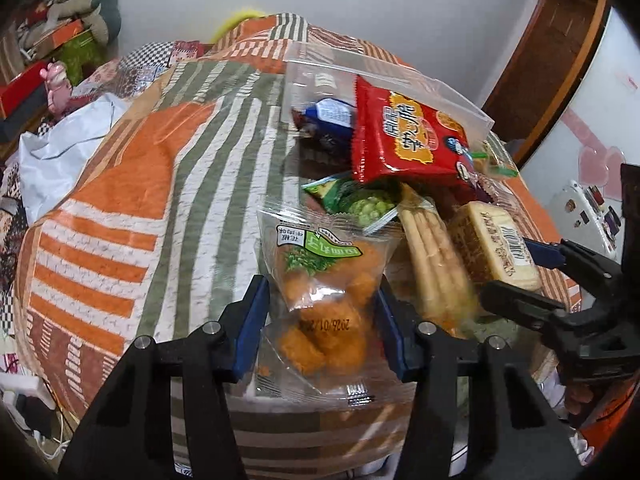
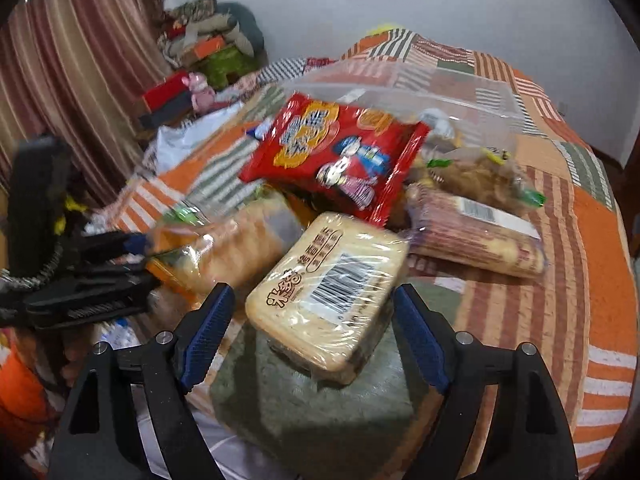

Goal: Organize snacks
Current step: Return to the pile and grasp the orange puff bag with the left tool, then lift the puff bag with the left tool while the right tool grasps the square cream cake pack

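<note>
The left hand-held gripper [image 1: 320, 320] stands open around a light, crinkly bag of orange snacks [image 1: 324, 300]. The right hand-held gripper [image 2: 312, 320] gapes around a stiff wrapped biscuit pack [image 2: 328, 292]; take its long sides.

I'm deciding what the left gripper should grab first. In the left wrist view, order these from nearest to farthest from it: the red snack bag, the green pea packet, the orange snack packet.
1. Orange snack packet, between the left gripper fingers.
2. Green pea packet, just beyond it.
3. Red snack bag, farthest, leaning out of the clear container.
</note>
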Tool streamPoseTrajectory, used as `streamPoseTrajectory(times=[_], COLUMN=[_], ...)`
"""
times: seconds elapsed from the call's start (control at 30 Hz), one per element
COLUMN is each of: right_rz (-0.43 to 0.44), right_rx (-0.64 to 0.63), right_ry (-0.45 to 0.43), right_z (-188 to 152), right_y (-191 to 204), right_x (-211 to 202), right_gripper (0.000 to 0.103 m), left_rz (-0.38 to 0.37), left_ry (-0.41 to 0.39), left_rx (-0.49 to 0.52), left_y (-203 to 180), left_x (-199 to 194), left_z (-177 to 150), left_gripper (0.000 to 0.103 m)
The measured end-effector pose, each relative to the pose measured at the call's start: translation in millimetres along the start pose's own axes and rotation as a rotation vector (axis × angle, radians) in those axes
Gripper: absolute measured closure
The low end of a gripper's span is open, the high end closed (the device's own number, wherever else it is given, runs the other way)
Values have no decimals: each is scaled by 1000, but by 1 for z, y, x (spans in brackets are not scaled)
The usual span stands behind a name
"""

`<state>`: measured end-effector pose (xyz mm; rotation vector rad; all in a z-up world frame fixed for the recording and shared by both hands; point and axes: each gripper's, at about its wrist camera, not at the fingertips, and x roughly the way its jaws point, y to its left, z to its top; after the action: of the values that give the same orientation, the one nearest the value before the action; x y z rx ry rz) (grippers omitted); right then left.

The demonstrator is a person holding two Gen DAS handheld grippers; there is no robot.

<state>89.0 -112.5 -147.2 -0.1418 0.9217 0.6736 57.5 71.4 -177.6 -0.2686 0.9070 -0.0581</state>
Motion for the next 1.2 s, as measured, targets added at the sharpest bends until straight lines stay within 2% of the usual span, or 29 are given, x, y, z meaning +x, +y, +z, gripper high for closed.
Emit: streamPoseTrajectory(times=[0.07,0.17,0.37,0.5,0.6,0.7,0.87,1.2], right_rz=[-29,-22,-68,-37,-27,-53,-38,-9], right_rx=[-3,34,70,102,88,60,70,95], right_ry=[7,5,-28,-33,-25,-19,-40,-128], right_z=[0,0,-8,-4,1,3,1,11], right_y=[-1,-12,-31,-36,-29,-22,-26,-33], right_x=[4,0,-23,-24,-14,-5,-16,-50], right_gripper=[24,26,28,36,42,50,51,51], left_rz=[3,8,10,29,33,29,31,8], left_ry=[1,5,6,-9,-23,-29,-48,-145], left_rx=[-3,1,36,55,57,55,55,72], left_y=[2,2,-6,-11,-10,-8,-8,-19], left_x=[0,1,5,6,4,0,-10,-40], left_z=[1,2,0,-2,-3,-3,3,32], left_gripper=[51,50,42,42,47,52,53,53])
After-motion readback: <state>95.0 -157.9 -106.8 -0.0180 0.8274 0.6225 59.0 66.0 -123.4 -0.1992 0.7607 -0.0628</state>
